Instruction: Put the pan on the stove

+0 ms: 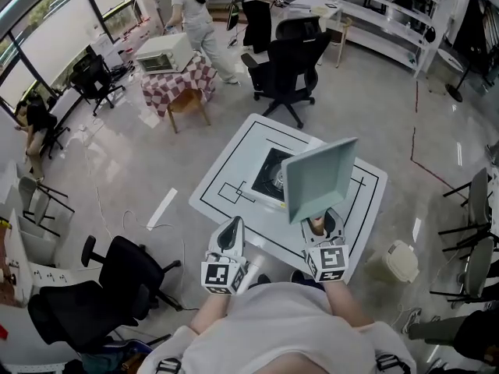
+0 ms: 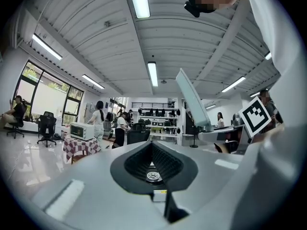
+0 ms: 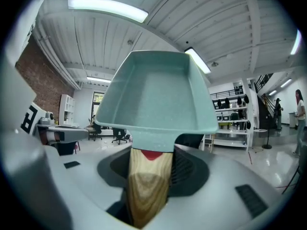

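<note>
pan held up off the worktop by its wooden handle

pan (image 1: 320, 179) is a pale teal, square, shallow one, and it is in the air, tipped up steeply with the handle pointing down toward the person. in the head view it overlaps the right side of the stove (image 1: 270, 179), a black burner set into the white worktop (image 1: 234, 158) marked with black lines. it does not rest on the stove. the right tongs (image 1: 316, 226) are pinching the wooden handle (image 3: 145, 186), which fills the gap between the jaws in the right gripper view. there the pan's body (image 3: 158, 92) flares out above the handle against the ceiling lights.

the left tongs (image 1: 232, 228) sit just beside the right ones, low at the near edge of the worktop. their jaws are pressed together with nothing between them, and the ribbed pads (image 2: 163, 162) meet in a ridge in the left gripper view. that same view catches the pan nearly edge-on (image 2: 191, 99), tilted, with the right gripper's marker cube (image 2: 255, 116) below it and to the right.

beyond the worktop stands a black office chair (image 1: 284, 65). further left a toaster oven (image 1: 164, 51) sits on a small table with a checked cloth (image 1: 178, 82). another black chair (image 1: 117, 283) is at the person's left. two people (image 1: 199, 18) stand at the far side of the room.
</note>
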The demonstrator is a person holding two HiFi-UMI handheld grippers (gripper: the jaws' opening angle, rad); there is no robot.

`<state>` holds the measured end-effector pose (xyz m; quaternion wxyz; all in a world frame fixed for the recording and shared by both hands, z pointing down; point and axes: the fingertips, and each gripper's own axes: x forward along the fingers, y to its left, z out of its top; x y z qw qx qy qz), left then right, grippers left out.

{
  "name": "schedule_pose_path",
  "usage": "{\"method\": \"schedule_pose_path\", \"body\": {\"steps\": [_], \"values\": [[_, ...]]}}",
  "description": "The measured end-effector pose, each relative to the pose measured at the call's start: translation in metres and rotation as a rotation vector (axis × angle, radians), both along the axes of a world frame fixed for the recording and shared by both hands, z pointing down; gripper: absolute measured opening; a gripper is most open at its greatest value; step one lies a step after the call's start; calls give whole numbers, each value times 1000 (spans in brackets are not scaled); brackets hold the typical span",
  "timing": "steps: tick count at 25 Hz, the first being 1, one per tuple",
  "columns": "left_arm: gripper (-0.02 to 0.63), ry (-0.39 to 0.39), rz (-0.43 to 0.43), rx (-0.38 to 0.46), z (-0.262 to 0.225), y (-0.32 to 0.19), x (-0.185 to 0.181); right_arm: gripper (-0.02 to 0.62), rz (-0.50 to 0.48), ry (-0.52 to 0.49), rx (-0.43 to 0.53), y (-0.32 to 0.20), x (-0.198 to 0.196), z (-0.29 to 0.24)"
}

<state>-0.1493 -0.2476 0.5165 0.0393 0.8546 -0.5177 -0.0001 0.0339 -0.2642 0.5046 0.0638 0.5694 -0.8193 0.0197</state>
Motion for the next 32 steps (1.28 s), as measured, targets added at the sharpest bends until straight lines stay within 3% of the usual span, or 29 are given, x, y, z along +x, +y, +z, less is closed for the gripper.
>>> {"method": "schedule_pose_path", "body": {"steps": [4,9,24,27,32], "values": [[11,-7,-7,0,0,-5,12,183,-27,18,-42,-15,6,9],[11,-23,-21,-10,8,-7,16,183,-41,53,-176,-42,7,41],[11,-25,-27,-30,11,-19,21,183,-83,221,-746,-116,5,192],[11,-41,-18,-27,12,-21,23,183,-132,232,-848,-119,-1,210],[11,-46,-13,-42,19,-22,22,183,-85,360,-1025,-118,20,239]]}}
